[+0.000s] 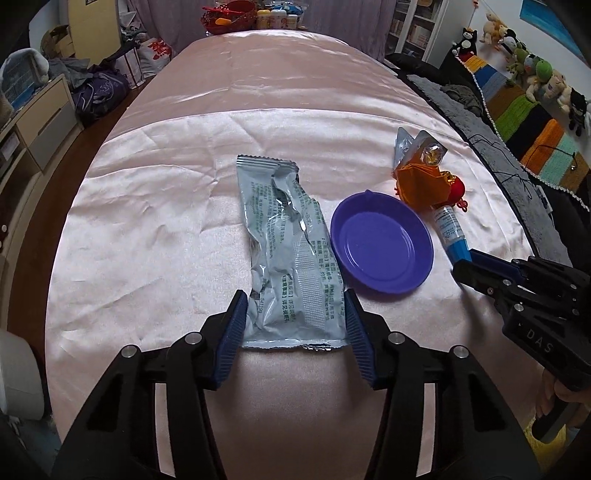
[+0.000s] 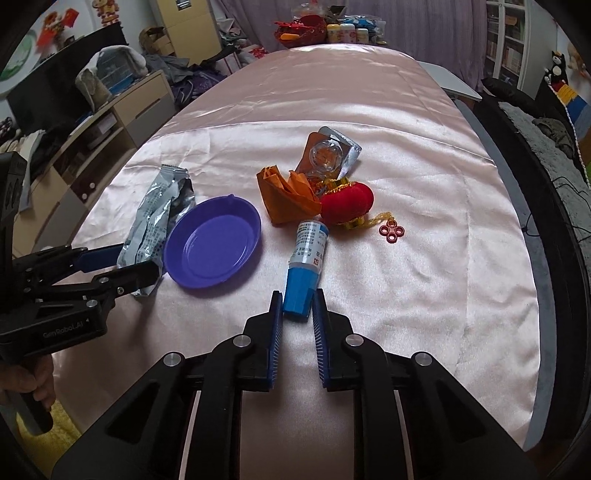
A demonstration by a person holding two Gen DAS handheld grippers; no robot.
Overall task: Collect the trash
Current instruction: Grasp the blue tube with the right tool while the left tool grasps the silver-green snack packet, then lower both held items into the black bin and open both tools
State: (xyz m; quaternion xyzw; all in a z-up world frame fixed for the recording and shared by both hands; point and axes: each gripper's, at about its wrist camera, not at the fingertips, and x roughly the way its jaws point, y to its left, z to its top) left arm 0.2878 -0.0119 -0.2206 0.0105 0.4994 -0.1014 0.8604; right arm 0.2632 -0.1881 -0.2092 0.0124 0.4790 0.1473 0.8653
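A crumpled silver wrapper (image 1: 286,254) lies flat on the pink cloth; my left gripper (image 1: 295,308) is open with its jaws on either side of the wrapper's near end. The wrapper also shows in the right wrist view (image 2: 155,218). A purple dish (image 1: 380,247) (image 2: 214,245) sits right of it. A small bottle with a blue cap (image 2: 306,266) (image 1: 452,232) lies on the cloth; my right gripper (image 2: 297,306) stands with its jaws around the blue cap, touching or nearly so. An orange paper scrap (image 2: 288,197) and a blister pack (image 2: 330,155) lie beyond.
A red lantern ornament (image 2: 347,203) with a red ring charm (image 2: 392,231) lies by the scraps. The pink-covered table (image 1: 280,92) runs far back to a red basket and jars (image 1: 258,16). Drawers stand left, a dark sofa (image 1: 517,147) right.
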